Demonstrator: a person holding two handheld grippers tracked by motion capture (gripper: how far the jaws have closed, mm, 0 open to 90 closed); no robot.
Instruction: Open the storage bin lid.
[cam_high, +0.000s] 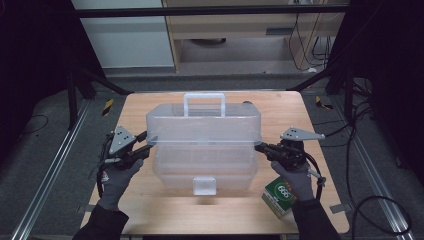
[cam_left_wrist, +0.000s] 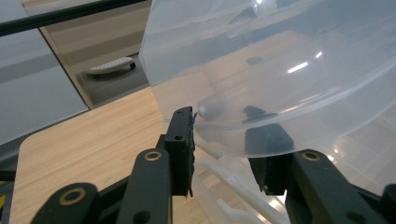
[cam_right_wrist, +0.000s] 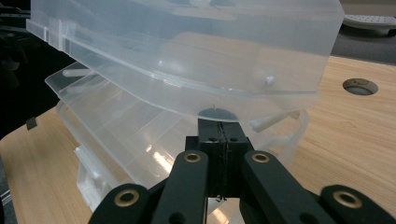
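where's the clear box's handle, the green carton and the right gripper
handle (cam_high: 204, 104), high view, on its top bar
green carton (cam_high: 279, 196), high view, on its printed top face
right gripper (cam_right_wrist: 219, 132), right gripper view, between its shut fingertips under the clear box's (cam_right_wrist: 196, 51) upper tier

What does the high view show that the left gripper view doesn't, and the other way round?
High view alone: the box's handle, its front latch, a green carton by the person's right hand, and the right claw, shut, at the box's right end.

Left gripper view alone: a close look along the left claw, jaws apart around the edge of the raised upper tier, pads seemingly not pressing it, and a small peg on the tier's side.

Both share: the clear box and the wooden table.
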